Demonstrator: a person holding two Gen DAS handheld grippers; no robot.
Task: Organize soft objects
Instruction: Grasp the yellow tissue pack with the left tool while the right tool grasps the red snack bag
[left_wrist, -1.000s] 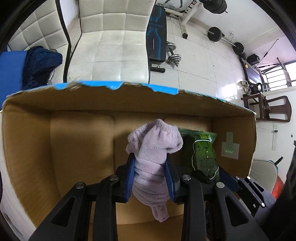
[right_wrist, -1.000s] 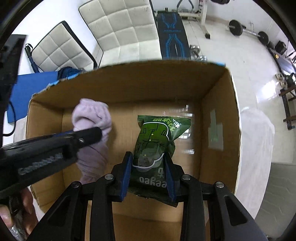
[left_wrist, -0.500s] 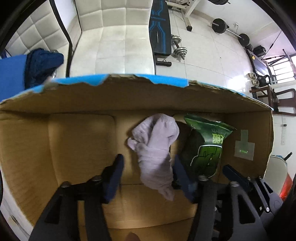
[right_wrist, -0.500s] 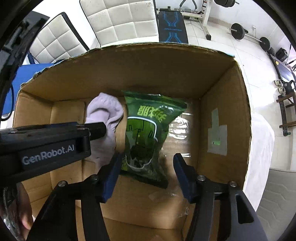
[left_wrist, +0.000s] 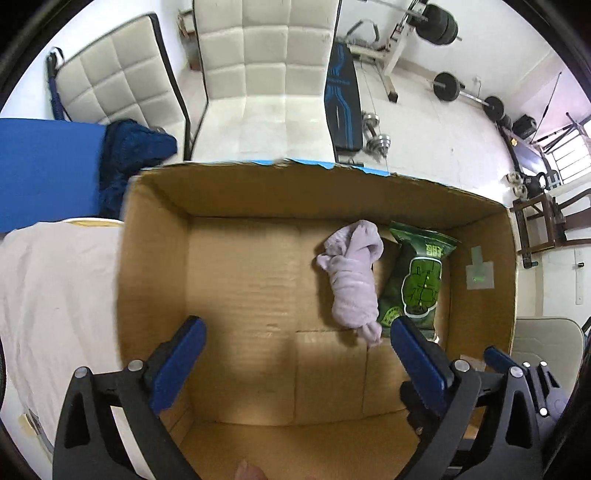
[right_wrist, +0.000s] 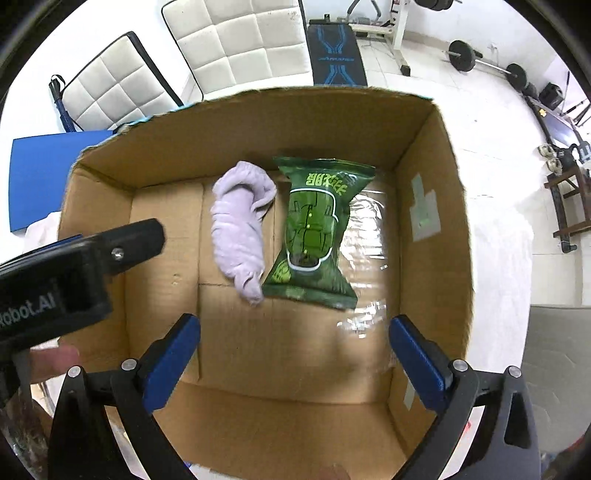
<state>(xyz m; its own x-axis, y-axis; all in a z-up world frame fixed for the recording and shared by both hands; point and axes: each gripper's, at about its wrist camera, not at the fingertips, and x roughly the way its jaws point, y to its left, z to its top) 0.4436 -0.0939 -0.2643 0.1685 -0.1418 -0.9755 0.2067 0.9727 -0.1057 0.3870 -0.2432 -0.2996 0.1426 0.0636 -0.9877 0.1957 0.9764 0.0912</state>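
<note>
A lilac rolled cloth (left_wrist: 352, 273) (right_wrist: 240, 225) and a green snack bag (left_wrist: 417, 280) (right_wrist: 314, 232) lie side by side on the floor of an open cardboard box (left_wrist: 155, 258) (right_wrist: 428, 206). My left gripper (left_wrist: 295, 343) hangs above the box, its jaws opening wide, nothing between them; the cloth lies below and to the right of its middle. My right gripper (right_wrist: 293, 339) hovers over the box too, jaws opening wide and empty, the bag lying beyond its fingertips. The left gripper's black body (right_wrist: 74, 266) shows at the left in the right wrist view.
The box sits on a white cloth-covered surface (left_wrist: 48, 295). Behind it stand white quilted chairs (left_wrist: 266, 74), a blue board (left_wrist: 44, 166) with a dark blue garment (left_wrist: 129, 155), and gym weights (left_wrist: 447, 85) on a tiled floor. A person's fingers (right_wrist: 51, 360) hold the left gripper.
Both grippers opened and let go: the lilac cloth and the green bag dropped onto the box floor. Both grippers rose and drew back, so more of the box shows.
</note>
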